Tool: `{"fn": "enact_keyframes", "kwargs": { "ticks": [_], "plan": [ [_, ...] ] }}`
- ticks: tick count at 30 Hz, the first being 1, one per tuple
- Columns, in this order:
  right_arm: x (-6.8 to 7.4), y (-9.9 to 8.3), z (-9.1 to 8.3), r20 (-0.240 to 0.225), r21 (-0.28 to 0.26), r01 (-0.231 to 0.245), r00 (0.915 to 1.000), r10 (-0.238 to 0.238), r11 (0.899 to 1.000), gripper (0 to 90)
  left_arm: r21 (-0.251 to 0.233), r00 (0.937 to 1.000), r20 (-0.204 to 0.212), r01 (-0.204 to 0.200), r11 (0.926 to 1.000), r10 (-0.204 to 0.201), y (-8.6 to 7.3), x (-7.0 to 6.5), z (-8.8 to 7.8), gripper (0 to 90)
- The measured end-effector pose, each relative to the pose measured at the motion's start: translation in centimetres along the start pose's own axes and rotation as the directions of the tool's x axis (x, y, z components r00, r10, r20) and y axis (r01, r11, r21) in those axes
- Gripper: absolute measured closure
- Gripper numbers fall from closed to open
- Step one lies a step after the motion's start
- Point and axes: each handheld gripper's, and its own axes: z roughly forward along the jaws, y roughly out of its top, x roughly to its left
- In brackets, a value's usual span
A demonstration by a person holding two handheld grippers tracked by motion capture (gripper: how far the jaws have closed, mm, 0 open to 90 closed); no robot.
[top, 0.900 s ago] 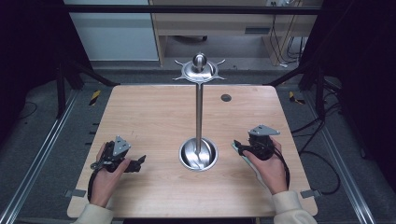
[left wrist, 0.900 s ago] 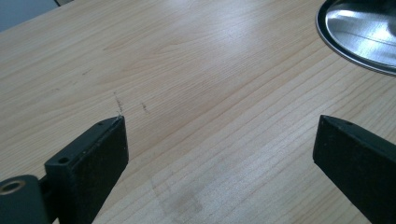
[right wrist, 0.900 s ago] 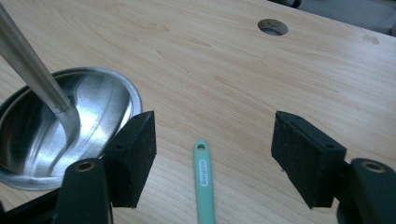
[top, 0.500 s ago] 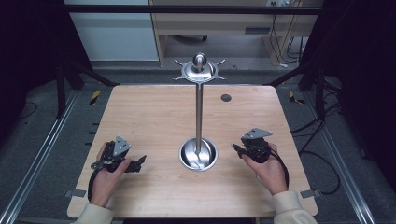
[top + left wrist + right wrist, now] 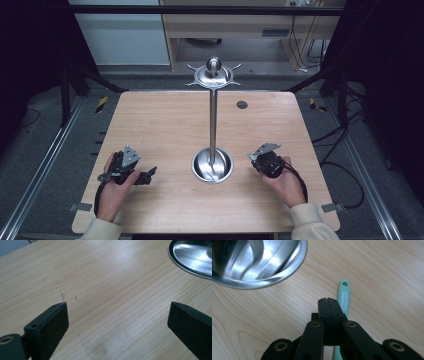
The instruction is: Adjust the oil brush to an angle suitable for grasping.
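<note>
I see left gripper fingers spread, empty | right gripper fingers clenched (nothing between), mint handle just beside | stand mid-desk

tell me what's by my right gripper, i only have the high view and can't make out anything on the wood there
Observer: A mint green handle with a hole at its end lies flat on the table, just beside the right gripper.
Operator: is the gripper holding it
Observer: No. In the right gripper view the jaws are shut against each other with nothing between them, and the handle runs along their side and under the gripper.
Operator: and the left one
Observer: The left gripper is open over bare wood, with the rim of the steel stand's base ahead of it.
</note>
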Motion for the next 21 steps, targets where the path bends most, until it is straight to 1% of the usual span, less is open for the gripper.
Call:
{"fn": "enact_keyframes", "kwargs": {
  "ticks": [2, 5, 6, 10, 11, 16, 21],
  "plan": [
    [-0.03, -0.09, 0.3, 0.003, 0.017, 0.003, 1.0, -0.003, 1.0, 90.0, 0.001, 1.0, 0.0, 0.0, 1.0, 0.0, -0.01, 0.01, 0.01, 3.0],
    [-0.11, -0.15, 0.45, 0.008, 0.025, 0.003, 1.0, -0.003, 1.0, 90.0, 0.001, 1.0, 0.002, -0.001, 1.0, 0.001, 0.0, 0.0, 0.03, 3.1],
    [-0.24, -0.26, 0.58, 0.013, 0.035, -0.006, 0.9999, 0.006, 0.999, 90.0, 0.001, 1.0, 0.002, -0.001, 1.0, 0.001, 0.0, -0.02, 0.04, 3.1],
    [-0.45, -0.44, 0.69, 0.014, 0.05, -0.02, 0.9997, 0.019, 0.999, 90.0, 0.002, 1.0, 0.002, -0.004, 1.0, 0.004, 0.01, -0.06, 0.06, 3.1],
    [-0.45, -0.53, 0.74, 0.018, 0.058, -0.03, 0.9994, 0.029, 0.998, 90.0, 0.003, 1.0, 0.003, -0.003, 1.0, 0.003, 0.01, -0.07, 0.07, 3.1],
    [-0.48, -0.63, 0.91, 0.018, 0.078, -0.019, 0.9997, 0.017, 0.997, 90.0, 0.004, 1.0, 0.007, -0.004, 1.0, 0.004, 0.01, -0.1, 0.1, 3.1],
    [-0.44, -0.61, 0.96, 0.024, 0.089, -0.026, 0.9994, 0.023, 0.996, 90.0, 0.004, 1.0, 0.008, -0.005, 1.0, 0.005, 0.01, -0.1, 0.09, 3.1]
  ]
}}
